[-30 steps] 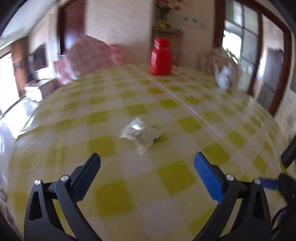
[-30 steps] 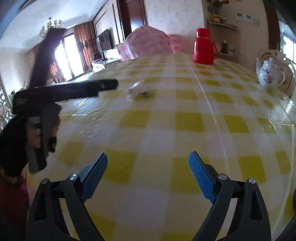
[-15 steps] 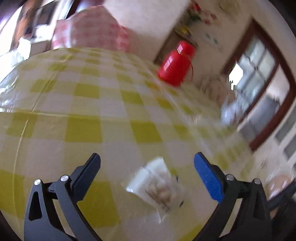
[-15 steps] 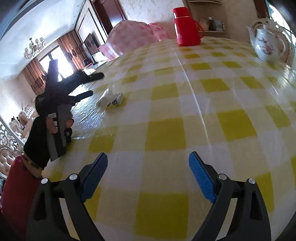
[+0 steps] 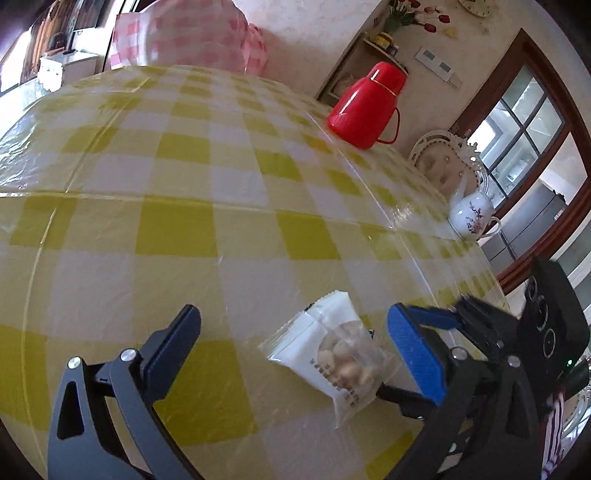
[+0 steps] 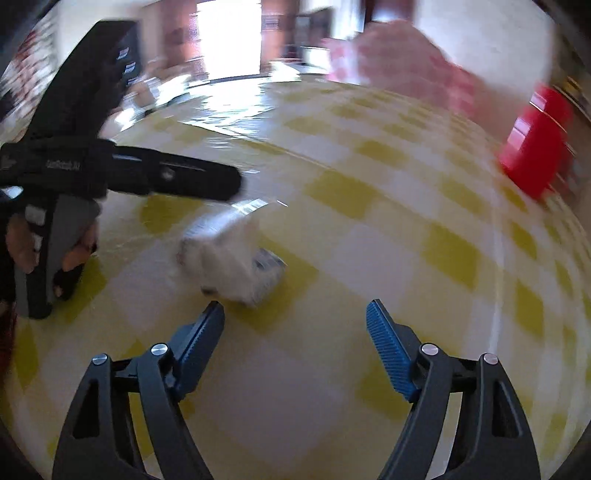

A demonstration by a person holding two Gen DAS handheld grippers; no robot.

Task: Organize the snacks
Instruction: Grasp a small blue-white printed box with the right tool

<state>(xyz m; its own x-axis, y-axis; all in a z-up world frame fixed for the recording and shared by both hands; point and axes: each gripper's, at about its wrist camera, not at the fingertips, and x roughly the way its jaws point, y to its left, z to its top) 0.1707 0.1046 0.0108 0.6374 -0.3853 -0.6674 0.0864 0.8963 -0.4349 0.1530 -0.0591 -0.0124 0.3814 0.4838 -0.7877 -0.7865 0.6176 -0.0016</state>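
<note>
A clear and white snack packet point(image 5: 332, 354) with pale nuts inside lies flat on the yellow checked tablecloth point(image 5: 177, 229). My left gripper point(image 5: 291, 325) is open and straddles the packet, which lies close to the blue right finger without touching the pads. In the blurred right wrist view the packet point(image 6: 229, 258) sits just beyond the fingertips of my right gripper point(image 6: 295, 310). Its jaws are closing with nothing between them. The left gripper point(image 6: 207, 181), held by a gloved hand point(image 6: 55, 254), reaches in over the packet from the left. The right gripper point(image 5: 436, 319) comes in from the right, partly hidden behind my left finger.
A red thermos jug point(image 5: 365, 107) stands at the table's far side and a white flowered teapot point(image 5: 472, 214) near the right edge, with an ornate plate point(image 5: 439, 162) behind it. A pink checked chair cover point(image 5: 184, 33) rises beyond the table.
The left gripper rolled and came down around the packet, then held still. The right gripper swung left toward the packet and its jaws narrowed.
</note>
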